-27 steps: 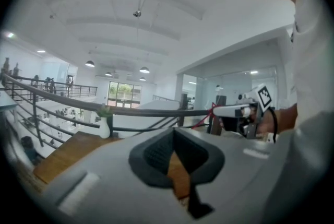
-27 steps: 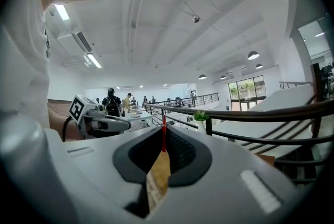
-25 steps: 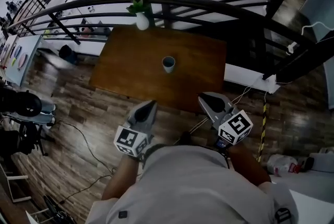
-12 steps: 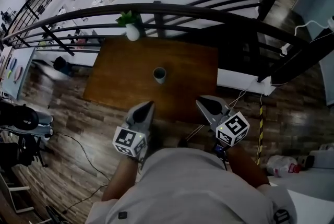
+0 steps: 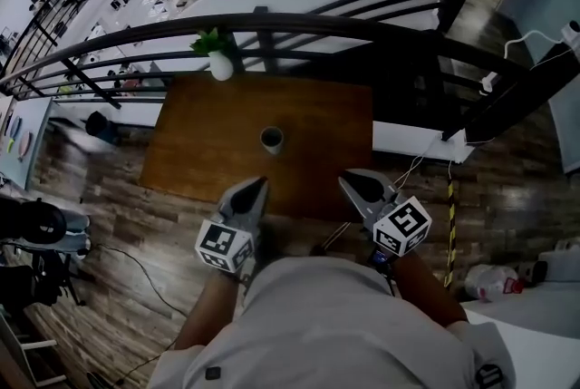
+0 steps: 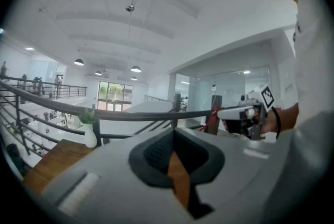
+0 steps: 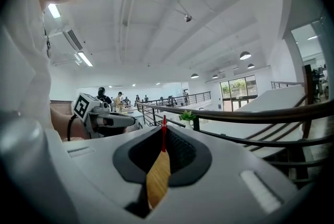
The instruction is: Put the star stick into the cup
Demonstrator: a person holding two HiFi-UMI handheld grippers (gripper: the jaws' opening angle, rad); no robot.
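Nearest, by the person's body, the left hand-held gripper was clenched on nothing. Beside it, the right hand-held gripper pinched what looked like the star stick, only a thin red shaft showing at the jaw tips. Farther off, the cup stood on the worktop, well apart from both. Only the pickup seemed done; carrying the stick over and dropping it in remained.

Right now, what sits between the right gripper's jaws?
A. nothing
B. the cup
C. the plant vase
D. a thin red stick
D: in the right gripper view, the right gripper is closed on a thin red stick that rises past its tips, while the cup stands apart on the table.
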